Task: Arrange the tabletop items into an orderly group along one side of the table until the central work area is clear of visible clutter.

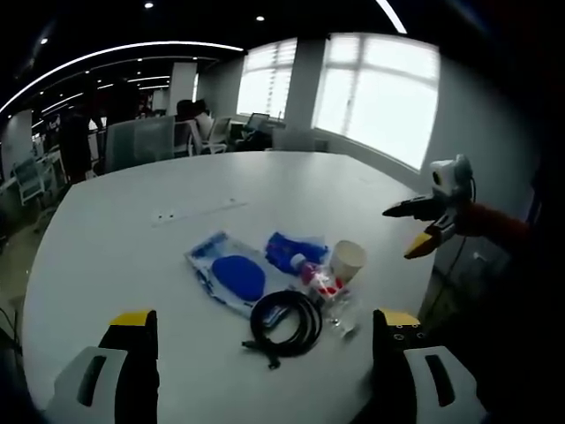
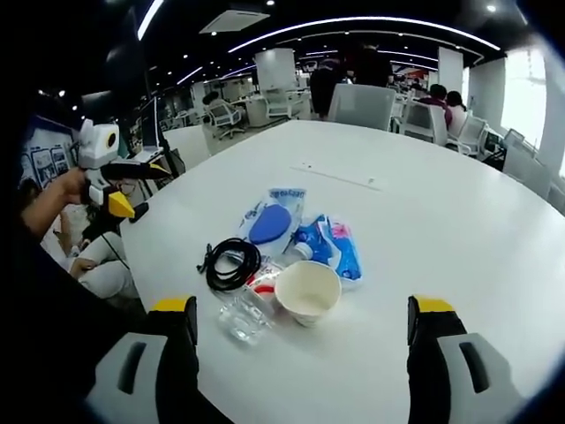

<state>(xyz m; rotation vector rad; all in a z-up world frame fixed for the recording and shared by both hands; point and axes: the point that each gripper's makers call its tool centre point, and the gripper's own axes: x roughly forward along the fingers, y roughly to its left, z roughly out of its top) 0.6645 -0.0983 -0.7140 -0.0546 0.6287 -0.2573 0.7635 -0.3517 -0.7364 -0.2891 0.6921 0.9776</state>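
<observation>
A small cluster lies on the white table (image 1: 115,256): a coiled black cable (image 1: 284,322), a clear bag holding a blue round item (image 1: 231,276), a blue packet (image 1: 296,249), a paper cup (image 1: 348,261), a clear plastic cup (image 1: 342,316) and a small red-and-white item (image 1: 320,283). My left gripper (image 1: 265,320) hovers open before the cable, holding nothing. The right gripper (image 1: 410,230) shows at the table's right edge, jaws apart. In the right gripper view, my right gripper (image 2: 302,306) stands open near the paper cup (image 2: 307,291), with the cable (image 2: 233,262), bag (image 2: 272,221) and packet (image 2: 328,243) beyond. The left gripper (image 2: 146,190) hangs off the left edge.
A thin cover strip (image 2: 340,177) is set in the table (image 2: 459,212) past the cluster. Office chairs (image 2: 362,104) and people stand around the far side. Bright windows (image 1: 380,97) lie behind. Wide bare tabletop surrounds the items.
</observation>
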